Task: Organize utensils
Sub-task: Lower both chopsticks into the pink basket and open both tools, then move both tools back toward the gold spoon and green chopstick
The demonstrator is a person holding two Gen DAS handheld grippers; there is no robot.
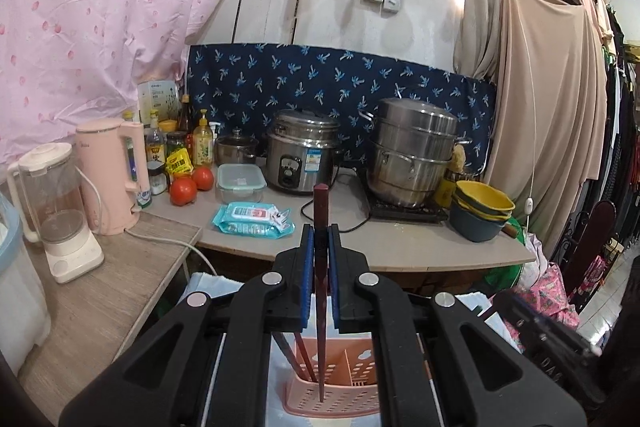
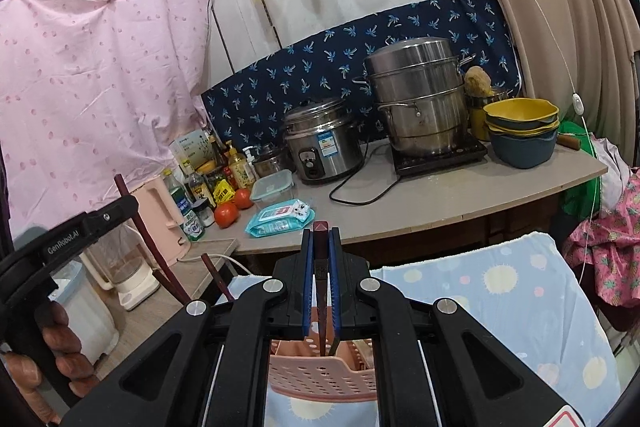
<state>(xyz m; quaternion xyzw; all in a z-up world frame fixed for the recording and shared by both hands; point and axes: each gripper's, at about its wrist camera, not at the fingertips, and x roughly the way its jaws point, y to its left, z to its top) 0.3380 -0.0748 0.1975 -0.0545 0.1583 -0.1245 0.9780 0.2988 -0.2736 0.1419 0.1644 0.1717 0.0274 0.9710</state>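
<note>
Each tool (image 1: pixel 320 239) (image 2: pixel 321 243) hides its chopstick's (image 1: pixel 321 267) (image 2: pixel 321 259) middle.

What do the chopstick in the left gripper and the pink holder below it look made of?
Chopstick: dark reddish-brown, probably lacquered wood, judging by its slight sheen and square top; a hard composite can't be ruled out. Pink holder: moulded plastic, matte, with rows of punched drain holes and thin, even walls.
</note>
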